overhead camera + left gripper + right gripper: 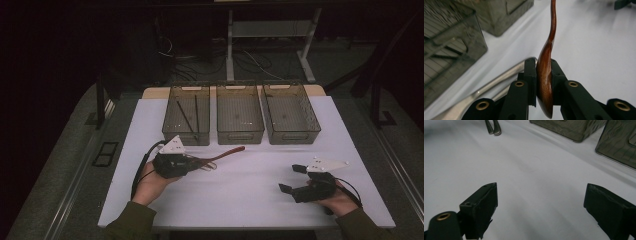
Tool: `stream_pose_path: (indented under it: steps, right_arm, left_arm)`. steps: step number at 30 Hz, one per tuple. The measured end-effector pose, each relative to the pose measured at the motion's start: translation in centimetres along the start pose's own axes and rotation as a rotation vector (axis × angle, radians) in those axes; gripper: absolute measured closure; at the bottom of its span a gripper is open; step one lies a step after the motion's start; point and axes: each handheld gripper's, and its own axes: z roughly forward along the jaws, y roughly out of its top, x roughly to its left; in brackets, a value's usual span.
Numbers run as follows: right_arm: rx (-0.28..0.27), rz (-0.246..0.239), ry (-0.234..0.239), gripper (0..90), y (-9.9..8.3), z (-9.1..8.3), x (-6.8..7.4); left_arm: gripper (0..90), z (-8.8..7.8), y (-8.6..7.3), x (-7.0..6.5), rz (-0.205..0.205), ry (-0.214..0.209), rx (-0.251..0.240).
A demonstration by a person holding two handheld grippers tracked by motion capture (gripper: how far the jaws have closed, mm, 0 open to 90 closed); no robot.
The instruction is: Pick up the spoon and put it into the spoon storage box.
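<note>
Left fingers (543,82): I clamped the wooden spoon (545,75) by its bowl, handle aimed toward the bins (240,120).
Right fingers (541,212): wide open, empty, waiting.

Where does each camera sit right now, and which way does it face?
High view: above the person's side, looking forward and down on the white table and three bins; both forearms and hands enter from the bottom.
Left gripper view: rides the left hand-held gripper, looking along its black jaws clamped on a wooden spoon.
Right gripper view: rides the right hand-held gripper, looking over its open jaws across the table.
Shared: the high view and the left gripper view both show the spoon.
</note>
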Motion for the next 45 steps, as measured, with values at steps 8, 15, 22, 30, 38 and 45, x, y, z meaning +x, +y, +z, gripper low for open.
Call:
stream_pose_path:
  steps: [8, 15, 22, 30, 38, 45]
  right_arm:
    - [0.000, 0.003, 0.000, 12.2, 0.0, 0.0, -0.1]
    - [-0.007, 0.005, 0.001, 12.2, 0.0, -0.1, -0.1]
    - [-0.012, 0.015, 0.004, 12.2, 0.1, -0.1, -0.2]
    - [-0.018, 0.008, 0.008, 12.2, 0.1, -0.2, -0.1]
    - [-0.025, 0.007, 0.011, 12.2, 0.2, -0.3, -0.1]
    - [-0.031, 0.009, 0.013, 12.2, 0.2, -0.4, -0.2]
  left_arm:
    - [79.7, 0.3, 1.5, 0.4, -0.038, 0.041, -0.046]
    - [79.7, 0.9, 2.7, 0.9, -0.072, 0.064, -0.064]
    - [79.7, 2.0, 4.4, 1.9, -0.091, 0.086, -0.056]
    - [79.6, 4.2, 7.1, 3.0, -0.110, 0.117, -0.035]
    - [79.6, 6.6, 9.7, 4.2, -0.140, 0.169, -0.019]
    - [79.6, 8.6, 10.9, 5.4, -0.194, 0.225, -0.025]
